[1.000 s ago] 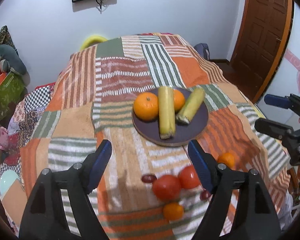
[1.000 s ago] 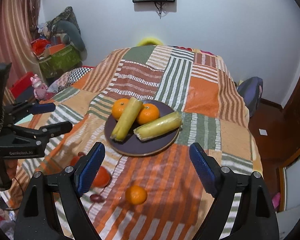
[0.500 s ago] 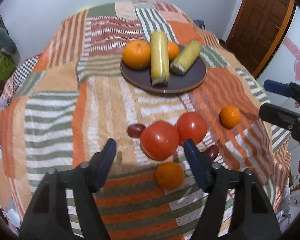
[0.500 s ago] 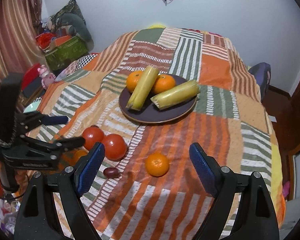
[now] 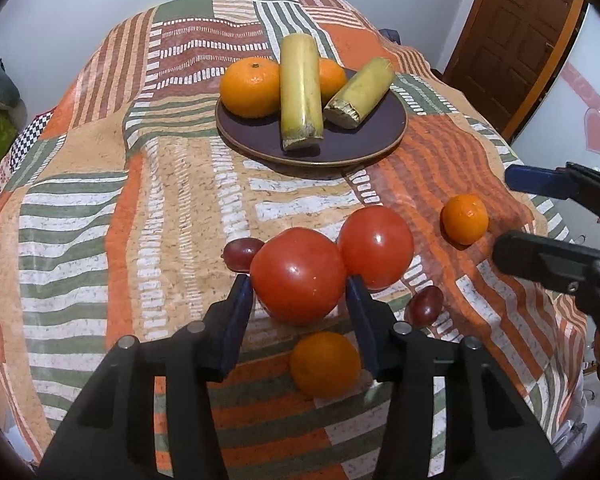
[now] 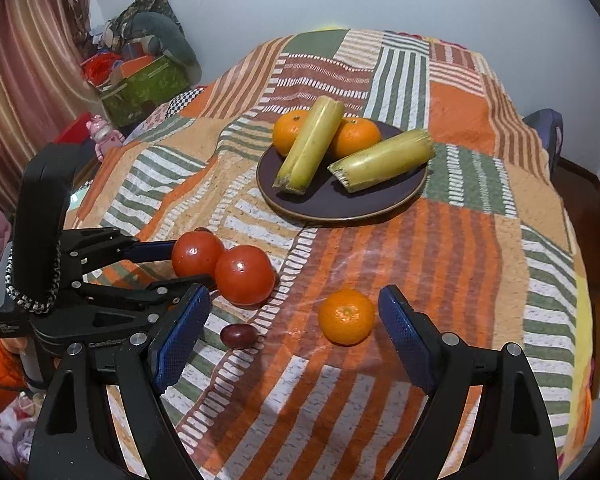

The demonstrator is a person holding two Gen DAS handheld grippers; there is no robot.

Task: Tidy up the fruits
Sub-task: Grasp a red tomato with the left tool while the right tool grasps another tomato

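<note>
A dark plate (image 5: 372, 140) (image 6: 380, 204) holds two oranges and two yellow-green cane pieces (image 5: 300, 92). On the patchwork cloth lie two tomatoes. My left gripper (image 5: 300, 288) has its jaws against the sides of the nearer tomato (image 5: 298, 274) (image 6: 196, 254); the second tomato (image 5: 376, 246) (image 6: 244, 274) touches it. A loose orange (image 5: 325, 364) lies under the left gripper. My right gripper (image 6: 294, 312) is open, with another orange (image 6: 346, 316) (image 5: 465, 219) just inside its right finger. Dark grapes (image 5: 242, 254) (image 5: 425, 305) (image 6: 239, 336) lie around.
The table edge falls off at the right and near sides. A wooden door (image 5: 516, 40) stands at the right. A green box and clutter (image 6: 140, 84) sit by a curtain at the left.
My left gripper has dropped toward the tomatoes and closed its jaws around the nearer one. My right gripper has come down and forward toward the loose orange.
</note>
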